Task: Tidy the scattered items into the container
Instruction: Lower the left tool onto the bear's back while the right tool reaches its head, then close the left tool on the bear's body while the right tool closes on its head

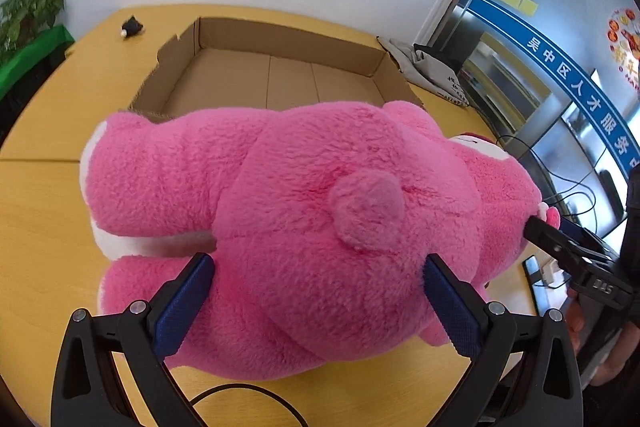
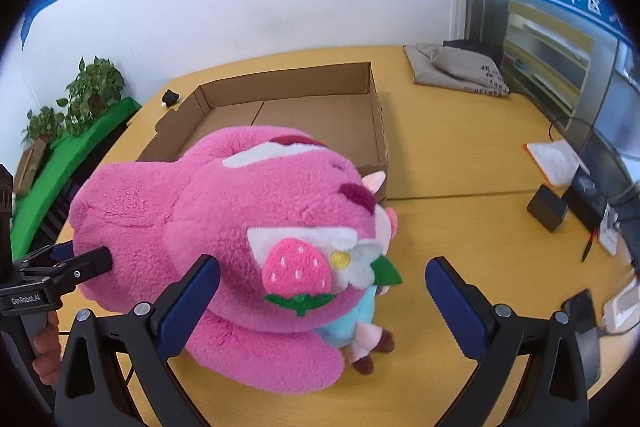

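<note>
Left wrist view: the big pink bear fills most of the picture, lying on its side on the yellow surface.
Left tongs: the left tongs are wide open, and the two blue pads sit against the bear's fat body, one on each side. I cannot tell if they are squeezing yet.
Box: the brown box is just behind the bear. Its inside looks bare.
Other toy: a small black thing lies far back, near the box's left corner.
Other tongs: the right tongs poke in from the right and touch the bear's head end.

Right wrist view: the bear's head is close up, with a strawberry patch on its ear.
Right tongs: the right tongs are wide open. The left pad touches the head and the right pad is in the air, holding nothing.
Small doll: a little doll peeks out from under the bear's head.
Left tongs here: the left tongs press into the bear's back at the left.

How it will handle: the bear looks soft, squashy and light, and not easy to break. It is fat, so one pair of tongs may slip off the fur.
Where to hold: I think a thin part is best, like an ear or arm, or squeeze the body deep with both tongs.
</note>
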Demonstrator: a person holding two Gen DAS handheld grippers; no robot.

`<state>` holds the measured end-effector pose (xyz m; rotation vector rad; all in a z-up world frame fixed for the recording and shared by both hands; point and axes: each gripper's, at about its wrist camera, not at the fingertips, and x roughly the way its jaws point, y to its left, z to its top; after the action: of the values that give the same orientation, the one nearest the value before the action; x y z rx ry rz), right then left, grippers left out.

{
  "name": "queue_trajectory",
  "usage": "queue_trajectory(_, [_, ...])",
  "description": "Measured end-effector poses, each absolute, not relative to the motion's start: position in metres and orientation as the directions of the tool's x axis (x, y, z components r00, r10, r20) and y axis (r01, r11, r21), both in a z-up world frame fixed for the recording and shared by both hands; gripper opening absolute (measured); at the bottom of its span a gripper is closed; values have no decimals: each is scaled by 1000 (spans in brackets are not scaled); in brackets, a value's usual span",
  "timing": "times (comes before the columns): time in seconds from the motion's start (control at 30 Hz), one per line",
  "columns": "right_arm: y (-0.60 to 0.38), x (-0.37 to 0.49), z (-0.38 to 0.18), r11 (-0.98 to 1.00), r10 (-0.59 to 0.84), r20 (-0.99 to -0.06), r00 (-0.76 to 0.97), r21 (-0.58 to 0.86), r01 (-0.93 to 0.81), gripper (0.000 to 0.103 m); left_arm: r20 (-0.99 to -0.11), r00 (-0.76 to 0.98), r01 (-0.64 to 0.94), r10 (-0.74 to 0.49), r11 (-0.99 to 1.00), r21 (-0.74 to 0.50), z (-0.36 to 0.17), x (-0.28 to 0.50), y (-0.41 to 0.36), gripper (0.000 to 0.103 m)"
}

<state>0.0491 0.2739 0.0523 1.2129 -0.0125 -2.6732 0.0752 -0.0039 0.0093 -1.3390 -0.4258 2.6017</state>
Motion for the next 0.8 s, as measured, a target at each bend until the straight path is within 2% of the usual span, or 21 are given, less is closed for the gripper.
queue_trajectory(0.07, [272,33,43,-975,-198,-764,-615,88,204,103,-768,-561,-38,307,-937,-347,5,71,-6,101])
queue_trajectory(0.27, [277,14,14,-944,-327,-765,-554,236,231,101,-764,-552,-47,333,-928,-370,10,68,-11,71])
queue_trajectory(0.33, [278,16,10,-924,-382,-748,-542,297,241,87,-756,-561,-53,337,-926,-373,15,70,-11,62])
queue_trajectory(0.37, [278,18,10,-910,-415,-736,-535,327,255,71,-751,-567,-59,339,-926,-374,18,71,-11,55])
queue_trajectory(0.4, [277,23,13,-910,-414,-726,-548,323,260,66,-745,-570,-67,346,-923,-378,21,73,-11,46])
queue_trajectory(0.47, [271,33,22,-922,-386,-718,-578,278,271,59,-739,-577,-79,348,-924,-374,27,75,-11,39])
queue_trajectory(0.6, [265,49,40,-923,-383,-683,-623,246,298,49,-732,-587,-85,346,-925,-370,35,79,-12,32])
queue_trajectory(0.8, [265,54,63,-912,-410,-630,-660,260,318,45,-697,-629,-110,344,-927,-357,62,75,-15,28])
